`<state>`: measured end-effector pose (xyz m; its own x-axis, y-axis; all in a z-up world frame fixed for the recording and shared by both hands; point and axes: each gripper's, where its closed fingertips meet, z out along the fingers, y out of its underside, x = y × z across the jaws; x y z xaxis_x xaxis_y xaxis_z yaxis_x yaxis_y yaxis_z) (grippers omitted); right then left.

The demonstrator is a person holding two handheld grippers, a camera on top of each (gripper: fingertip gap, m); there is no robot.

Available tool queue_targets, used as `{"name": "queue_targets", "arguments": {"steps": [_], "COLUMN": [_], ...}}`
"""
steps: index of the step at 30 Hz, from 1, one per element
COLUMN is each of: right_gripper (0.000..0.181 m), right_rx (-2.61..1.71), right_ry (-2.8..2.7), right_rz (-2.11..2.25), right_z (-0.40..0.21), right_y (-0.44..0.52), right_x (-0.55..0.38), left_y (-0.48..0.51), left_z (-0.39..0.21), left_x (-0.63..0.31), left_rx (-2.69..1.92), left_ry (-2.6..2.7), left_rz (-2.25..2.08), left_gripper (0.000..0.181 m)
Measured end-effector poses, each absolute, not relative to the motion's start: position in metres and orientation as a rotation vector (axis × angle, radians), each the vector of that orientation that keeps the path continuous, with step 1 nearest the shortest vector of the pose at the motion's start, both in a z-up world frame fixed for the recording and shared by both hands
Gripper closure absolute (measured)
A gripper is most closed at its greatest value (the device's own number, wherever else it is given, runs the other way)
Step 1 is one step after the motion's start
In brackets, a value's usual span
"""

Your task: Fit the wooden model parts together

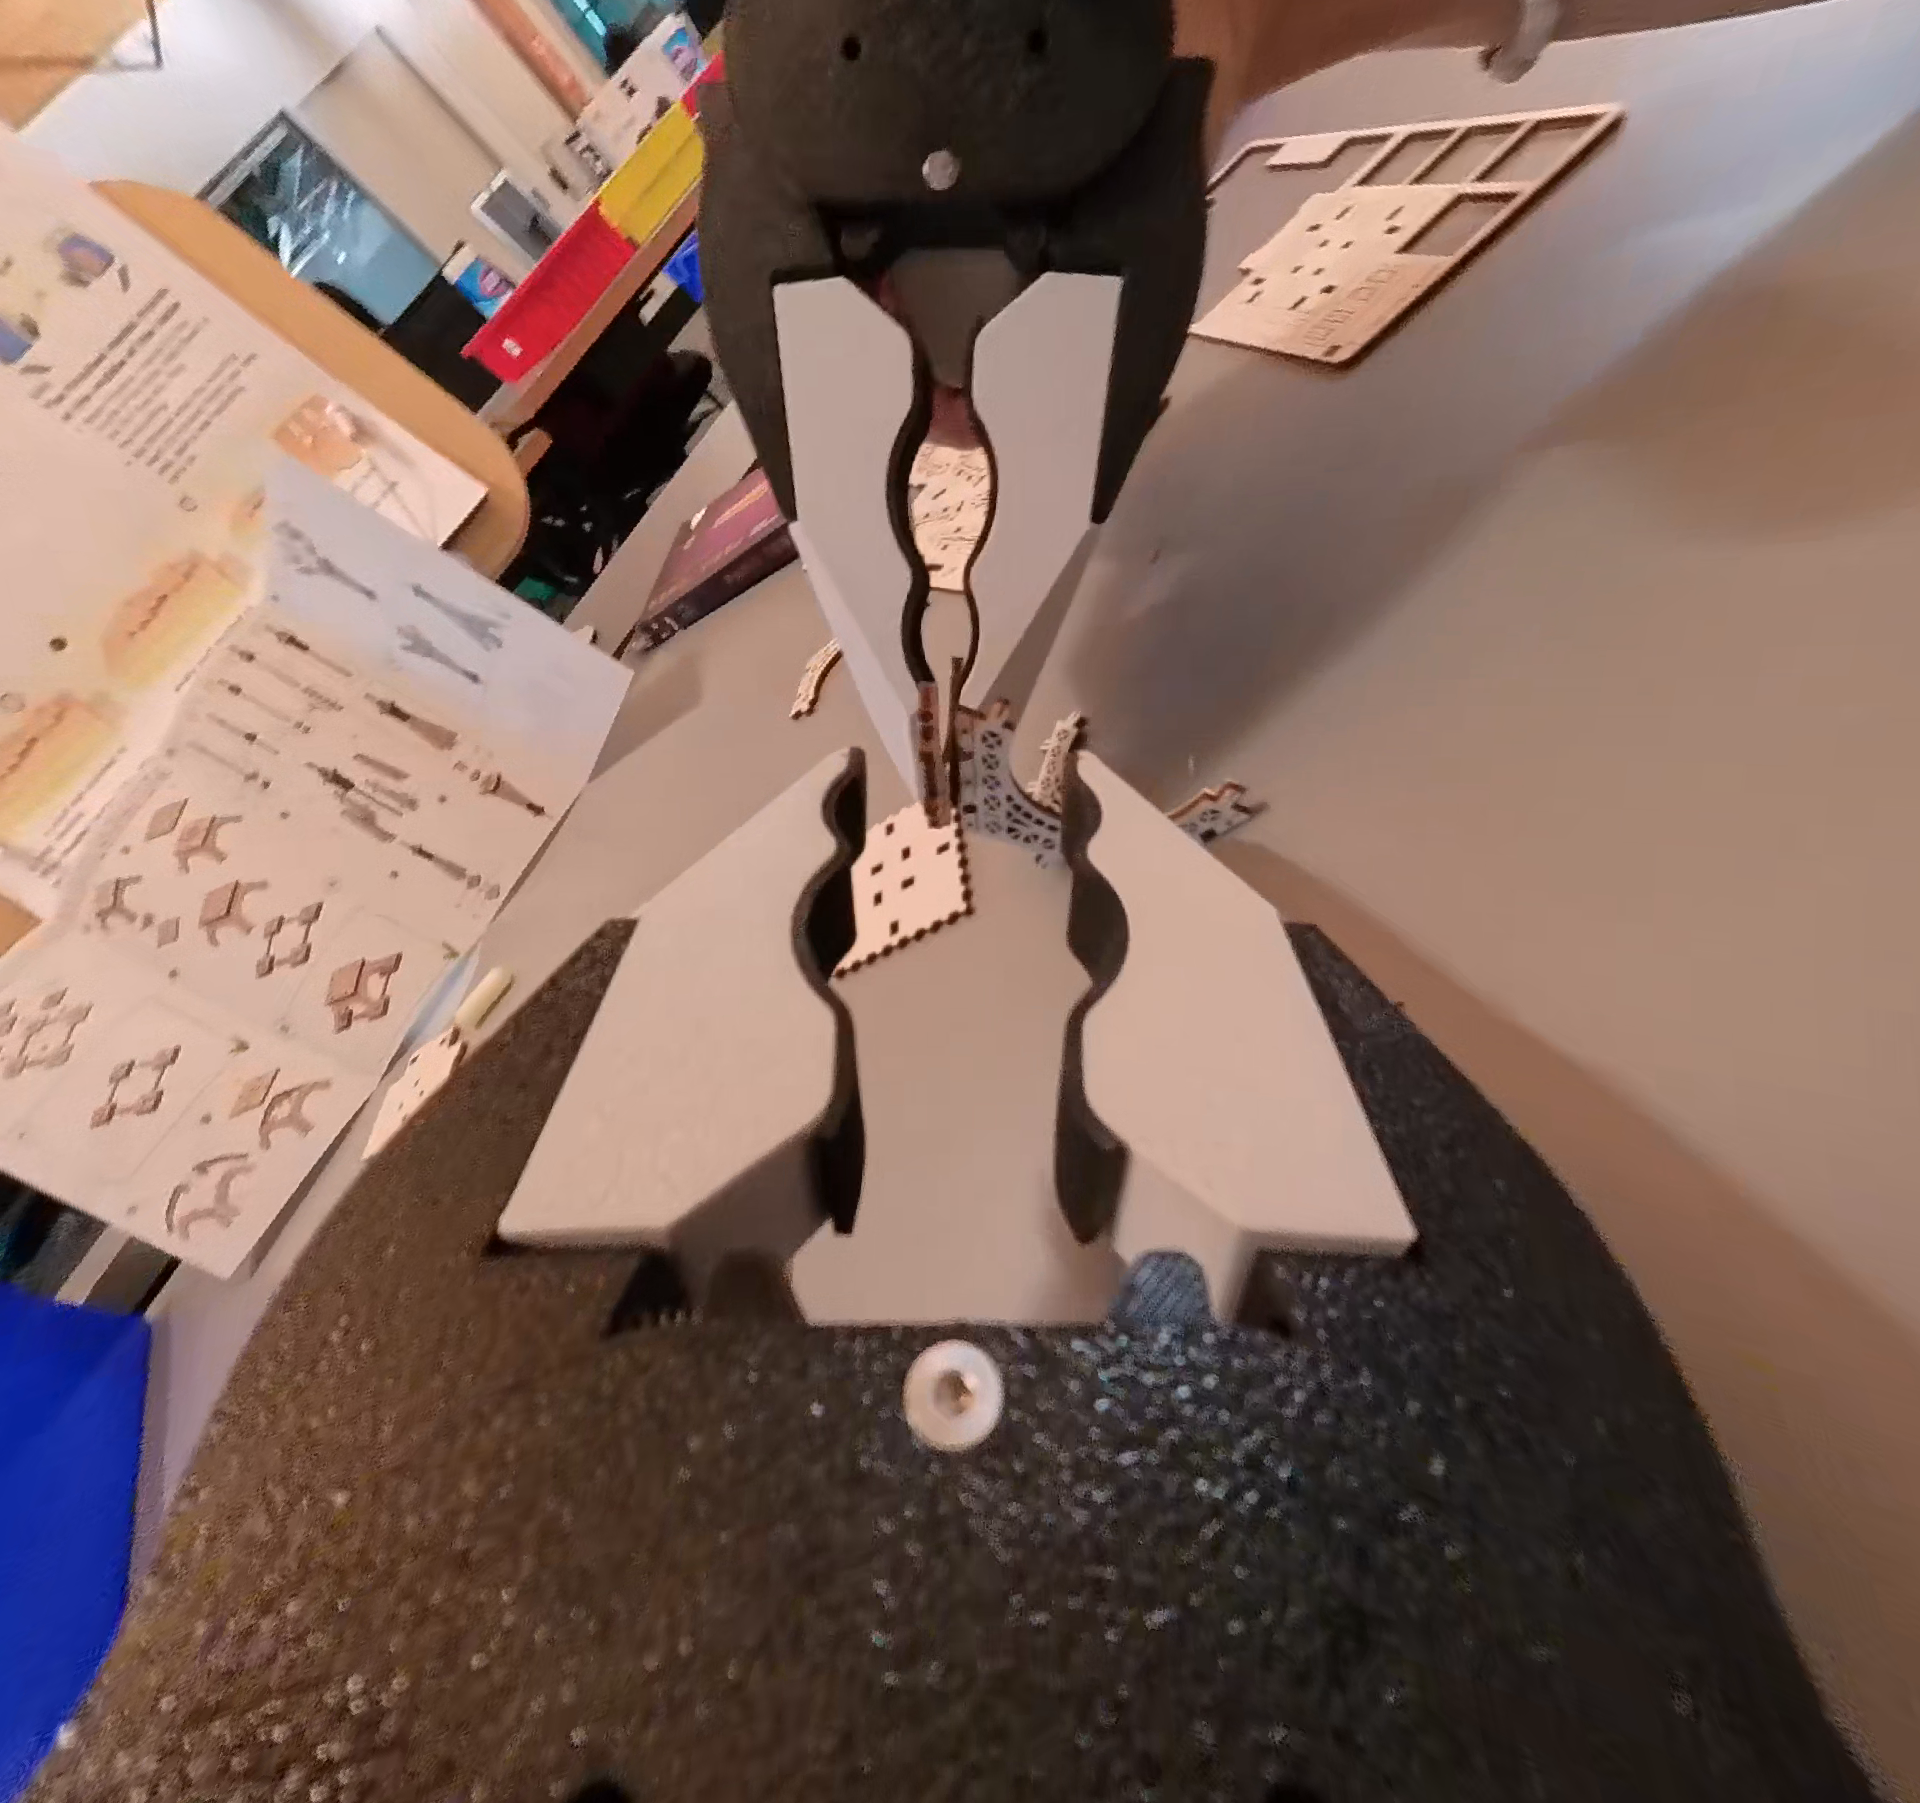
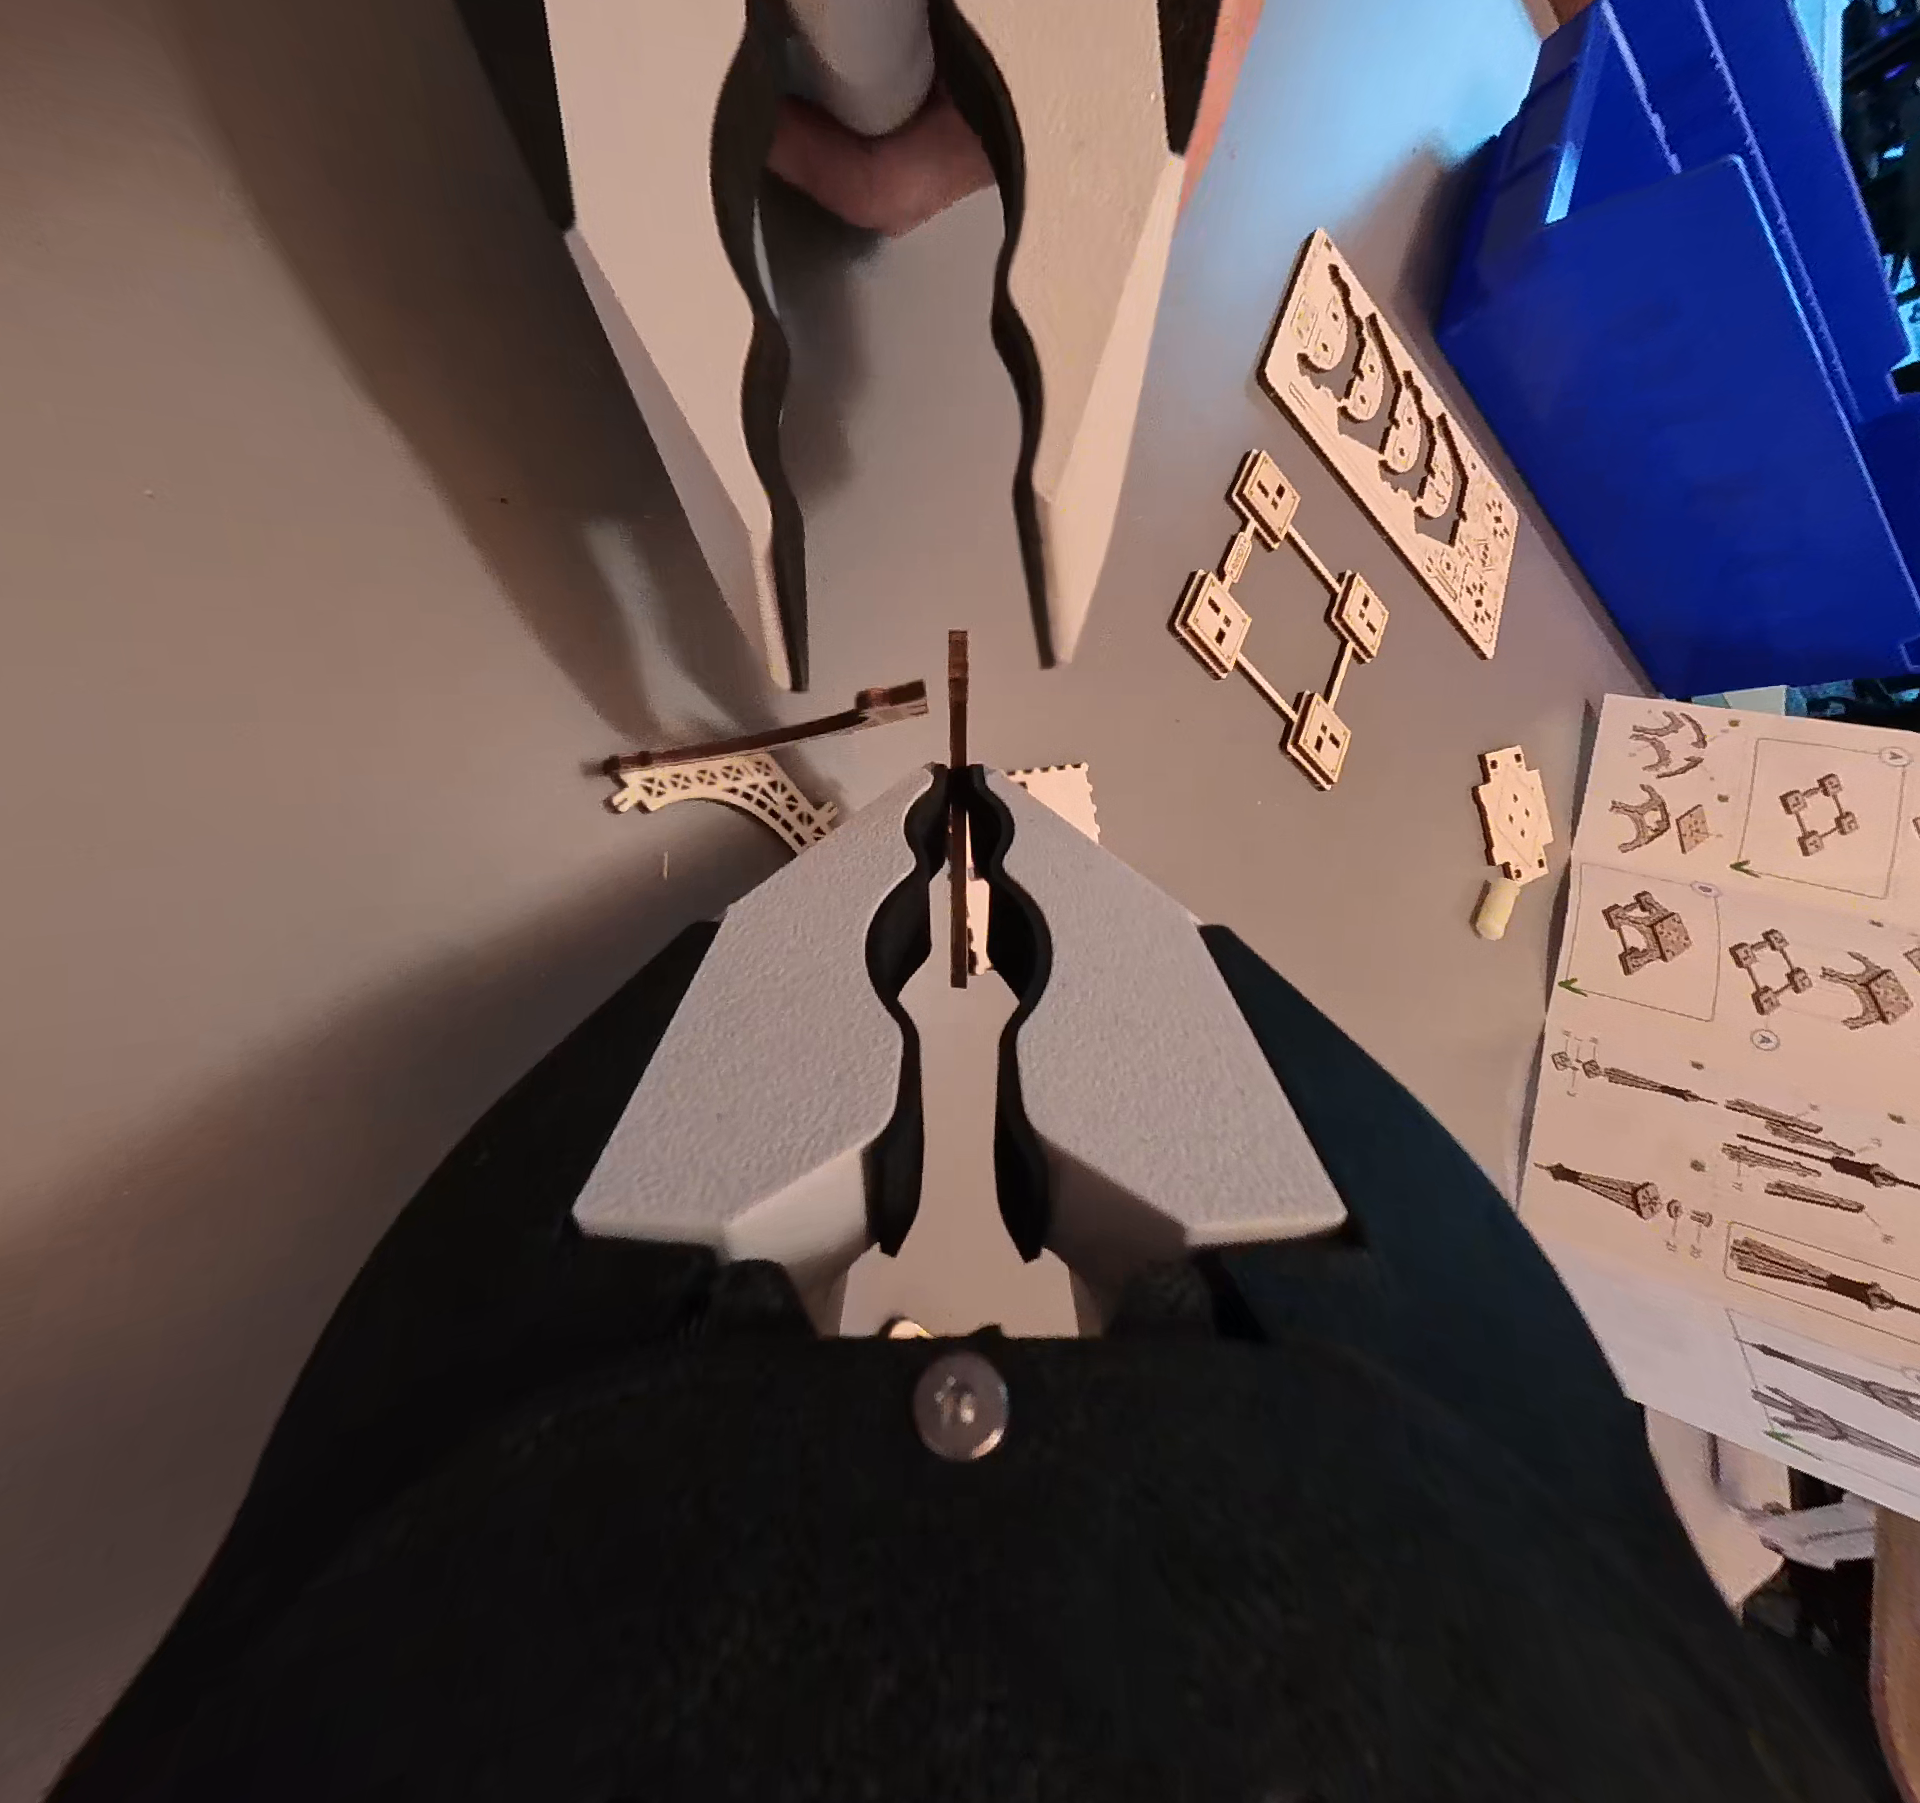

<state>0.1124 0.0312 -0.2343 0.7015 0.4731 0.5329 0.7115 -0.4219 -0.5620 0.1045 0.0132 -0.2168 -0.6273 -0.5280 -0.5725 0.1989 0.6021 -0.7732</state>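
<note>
While the left gripper (image 1: 961, 797) stands spread wide in the left wrist view, nothing sits between its grey fingers (image 1: 727, 1005); a square wooden plate (image 1: 907, 889) pierced with small slots lies on the grey table (image 1: 1455, 714) in the gap. Facing it, the right gripper (image 1: 940, 704) points down with its tips pinched on a thin wooden piece (image 1: 933, 751), whose lower end meets the plate's far corner. Just behind stand lattice-patterned arch pieces (image 1: 1013, 797). An unfolded instruction sheet (image 1: 260, 818) lies to the left, and a punched-out wooden sheet (image 1: 1392, 236) rests farther back on the right.

From the right wrist view, the right gripper (image 2: 958, 771) is clamped on the thin wooden piece (image 2: 957, 714), seen edge-on and upright, sticking out past the tips. Across from it the left gripper (image 2: 920, 673) hangs open, its tips well apart. A lattice arch piece (image 2: 727, 787) lies flat just left of the right fingertips. To the right lie a square frame with four corner blocks (image 2: 1283, 615), a wooden sheet with cut-outs (image 2: 1392, 444), a small cross-shaped part (image 2: 1515, 813), the instruction sheet (image 2: 1745, 1078) and a blue bin (image 2: 1683, 351).
</note>
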Motion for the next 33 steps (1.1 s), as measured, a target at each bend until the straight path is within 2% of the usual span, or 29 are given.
{"name": "queue_targets", "arguments": {"steps": [4,9,21,33], "right_gripper": [0.181,0.181,0.181,0.181], "right_rx": [-2.126,-2.14,-2.102,-2.119], "right_ry": [-0.917,-0.927,-0.894,-0.921], "right_rz": [-0.39,-0.39,-0.399,-0.384], "right_z": [-0.242,-0.246,-0.239,-0.244], "right_y": [0.027,0.025,0.029,0.028], "right_x": [0.118,0.12,0.12,0.117], "left_y": [0.011,0.012,0.012,0.009], "left_z": [-0.222,-0.222,-0.225,-0.226], "left_x": [0.106,0.111,0.119,0.116], "left_rx": [-0.226,-0.249,-0.246,-0.199], "left_ry": [2.009,2.0,2.012,2.035], "left_rz": [-1.069,-1.058,-1.051,-1.082], "left_gripper": [0.146,0.155,0.162,0.162]}}
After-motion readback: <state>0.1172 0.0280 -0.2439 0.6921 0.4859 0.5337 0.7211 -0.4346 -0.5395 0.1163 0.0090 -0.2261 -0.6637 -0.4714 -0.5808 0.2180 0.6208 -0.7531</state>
